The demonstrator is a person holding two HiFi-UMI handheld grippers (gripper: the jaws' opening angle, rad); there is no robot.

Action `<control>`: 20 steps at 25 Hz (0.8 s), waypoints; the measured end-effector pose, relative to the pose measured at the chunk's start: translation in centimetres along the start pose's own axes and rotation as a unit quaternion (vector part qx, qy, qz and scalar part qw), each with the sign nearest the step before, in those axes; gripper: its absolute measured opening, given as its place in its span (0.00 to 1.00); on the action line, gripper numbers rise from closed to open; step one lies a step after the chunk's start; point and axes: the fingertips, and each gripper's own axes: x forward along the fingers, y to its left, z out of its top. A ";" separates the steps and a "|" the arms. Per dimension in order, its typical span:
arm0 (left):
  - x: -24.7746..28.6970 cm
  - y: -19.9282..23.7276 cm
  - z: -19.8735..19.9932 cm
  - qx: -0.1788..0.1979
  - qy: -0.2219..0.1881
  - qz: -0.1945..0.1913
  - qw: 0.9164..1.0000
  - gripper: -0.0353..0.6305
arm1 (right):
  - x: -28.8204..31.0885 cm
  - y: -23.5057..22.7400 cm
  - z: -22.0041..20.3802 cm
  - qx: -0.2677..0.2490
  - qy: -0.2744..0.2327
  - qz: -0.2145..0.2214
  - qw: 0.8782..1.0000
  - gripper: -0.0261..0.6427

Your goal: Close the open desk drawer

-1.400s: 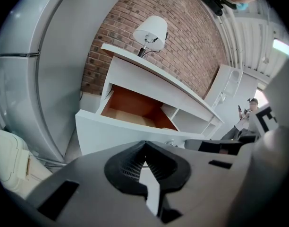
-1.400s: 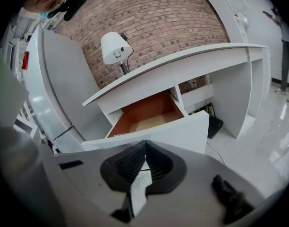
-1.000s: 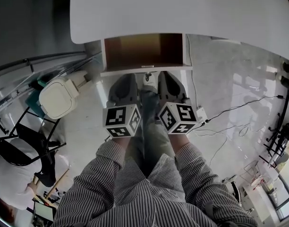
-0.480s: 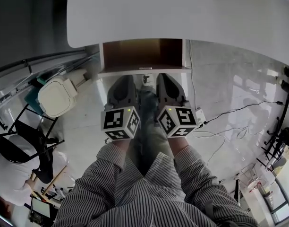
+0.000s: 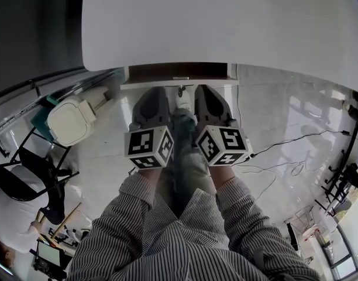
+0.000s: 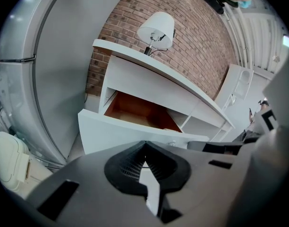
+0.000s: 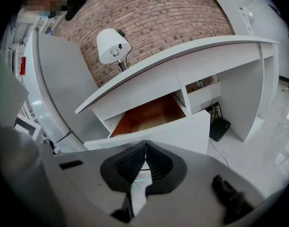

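In the head view the white desk top (image 5: 226,22) covers most of the drawer; only a thin dark strip of its brown inside (image 5: 179,72) shows behind the white drawer front (image 5: 179,84). My left gripper (image 5: 152,93) and right gripper (image 5: 207,92) sit side by side against that front, either side of its small knob (image 5: 180,90). In the left gripper view the shut gripper (image 6: 144,146) is close before the drawer front (image 6: 111,132), with the brown inside (image 6: 140,112) above. In the right gripper view the gripper (image 7: 145,146) is also shut and empty, at the drawer front (image 7: 182,131).
A white lidded bin (image 5: 71,120) stands on the floor to the left, with a black chair (image 5: 27,174) nearer. Cables (image 5: 284,151) run over the tiled floor at right. A lamp (image 7: 111,44) stands on the desk by the brick wall. A black box (image 7: 220,126) sits under the desk.
The drawer has slid in under the desk top; its brown inside has shrunk from a wide panel to a thin strip. Both grippers have moved forward with the drawer front.
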 end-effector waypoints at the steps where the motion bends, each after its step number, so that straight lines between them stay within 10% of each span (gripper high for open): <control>1: 0.3 0.0 0.2 -0.001 -0.001 0.001 1.000 0.07 | 0.3 -0.2 0.3 -0.001 0.000 0.000 1.000 0.06; 20: 4.7 0.6 4.0 0.012 0.000 -0.007 1.000 0.07 | 4.8 -0.9 4.1 -0.027 0.006 0.001 1.000 0.06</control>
